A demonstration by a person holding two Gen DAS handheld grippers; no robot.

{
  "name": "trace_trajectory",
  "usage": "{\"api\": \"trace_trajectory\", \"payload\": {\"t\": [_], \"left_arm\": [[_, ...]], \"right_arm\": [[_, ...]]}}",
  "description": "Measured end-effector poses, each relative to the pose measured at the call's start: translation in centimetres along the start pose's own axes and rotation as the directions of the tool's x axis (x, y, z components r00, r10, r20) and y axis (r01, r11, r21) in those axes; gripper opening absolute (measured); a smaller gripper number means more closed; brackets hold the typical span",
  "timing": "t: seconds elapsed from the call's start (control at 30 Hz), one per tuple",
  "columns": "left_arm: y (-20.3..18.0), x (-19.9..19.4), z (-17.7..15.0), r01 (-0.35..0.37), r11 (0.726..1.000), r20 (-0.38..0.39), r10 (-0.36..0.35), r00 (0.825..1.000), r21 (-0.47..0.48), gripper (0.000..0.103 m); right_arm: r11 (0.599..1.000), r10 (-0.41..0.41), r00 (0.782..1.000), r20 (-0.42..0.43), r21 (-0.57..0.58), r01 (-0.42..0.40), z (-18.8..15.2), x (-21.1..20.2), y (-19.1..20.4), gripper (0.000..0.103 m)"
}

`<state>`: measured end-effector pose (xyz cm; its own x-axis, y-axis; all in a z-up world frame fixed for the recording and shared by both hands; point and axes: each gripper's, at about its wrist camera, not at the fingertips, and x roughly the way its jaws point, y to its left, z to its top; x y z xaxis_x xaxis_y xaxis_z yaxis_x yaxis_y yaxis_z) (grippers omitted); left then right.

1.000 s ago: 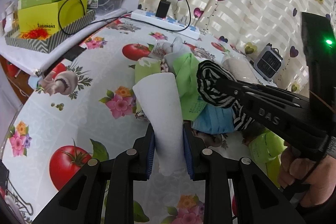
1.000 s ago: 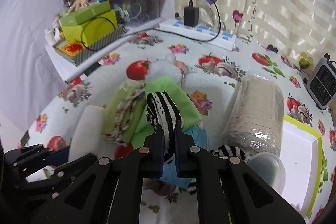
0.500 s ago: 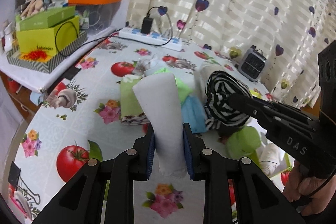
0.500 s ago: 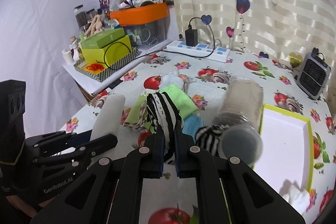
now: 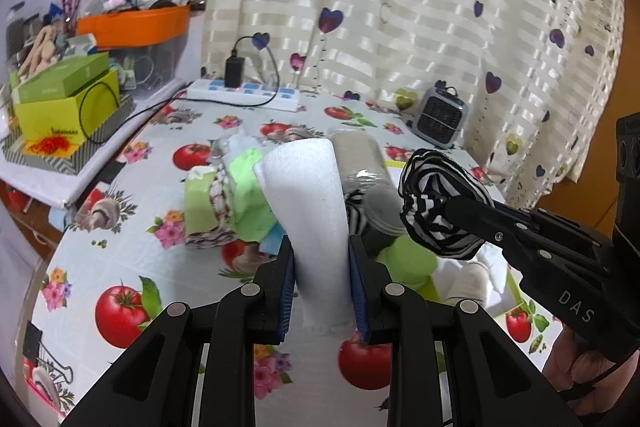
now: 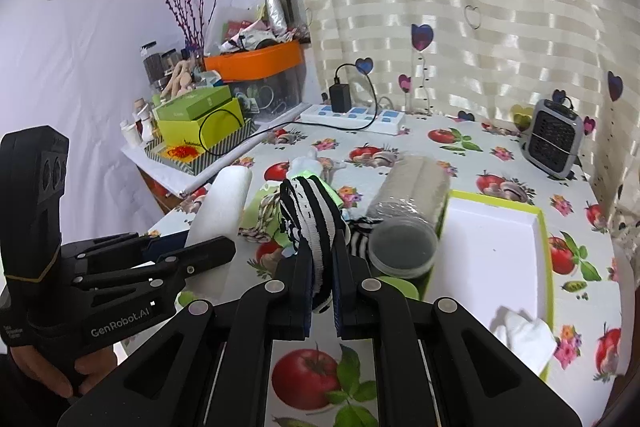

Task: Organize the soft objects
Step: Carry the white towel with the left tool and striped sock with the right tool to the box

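Above a tomato-print tabletop (image 5: 132,259), the left claw (image 5: 322,275), marked "GenRobot.AI", is clamped on a white rolled cloth (image 5: 308,203). At its 2 o'clock, the right claw (image 6: 320,283), lettered "DAS", pinches a black-and-white striped cloth (image 6: 310,223). A white tray (image 6: 496,255) with a lime rim lies at 3 o'clock.

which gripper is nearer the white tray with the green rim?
Right. The right gripper, shut on a striped cloth, is just left of the white tray. The left gripper, holding a white roll, is farther left.
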<state>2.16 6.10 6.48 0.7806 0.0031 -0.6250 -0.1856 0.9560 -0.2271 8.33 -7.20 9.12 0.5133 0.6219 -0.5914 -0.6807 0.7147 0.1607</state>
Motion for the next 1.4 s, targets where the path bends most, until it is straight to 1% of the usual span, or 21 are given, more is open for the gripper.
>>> {"api": "trace_trajectory", "payload": {"t": [0.3,0.63,0.9,1.17,1.4], "left_arm": [[-2.7,-0.5,0.1,0.031,0.999,0.005,-0.031,0.999,0.044,0.024],[-5.0,-0.3,0.0,0.062,0.995,-0.001,-0.062,0.998,0.082,0.024],[-7.1,0.8,-0.1,0.100,0.988,-0.024,-0.098,0.995,0.114,0.024],[-9.4,2.2,0.0,0.144,0.978,-0.046,-0.139,0.989,0.148,0.024],[-11.0,3.2,0.0,0.168,0.972,-0.064,-0.159,0.985,0.166,0.024]], "right_arm": [[0.999,-0.025,0.999,0.031,0.033,0.024,-0.7,-2.2,-1.8,0.008],[0.997,-0.049,0.998,0.049,0.065,0.046,-1.4,-3.8,-3.2,0.008],[0.992,-0.076,0.996,0.049,0.106,0.070,-2.2,-4.6,-5.1,0.008],[0.980,-0.125,0.991,0.050,0.165,0.115,-3.0,-5.6,-8.0,0.008],[0.966,-0.159,0.986,0.047,0.213,0.146,-3.6,-6.3,-10.3,0.008]]}}
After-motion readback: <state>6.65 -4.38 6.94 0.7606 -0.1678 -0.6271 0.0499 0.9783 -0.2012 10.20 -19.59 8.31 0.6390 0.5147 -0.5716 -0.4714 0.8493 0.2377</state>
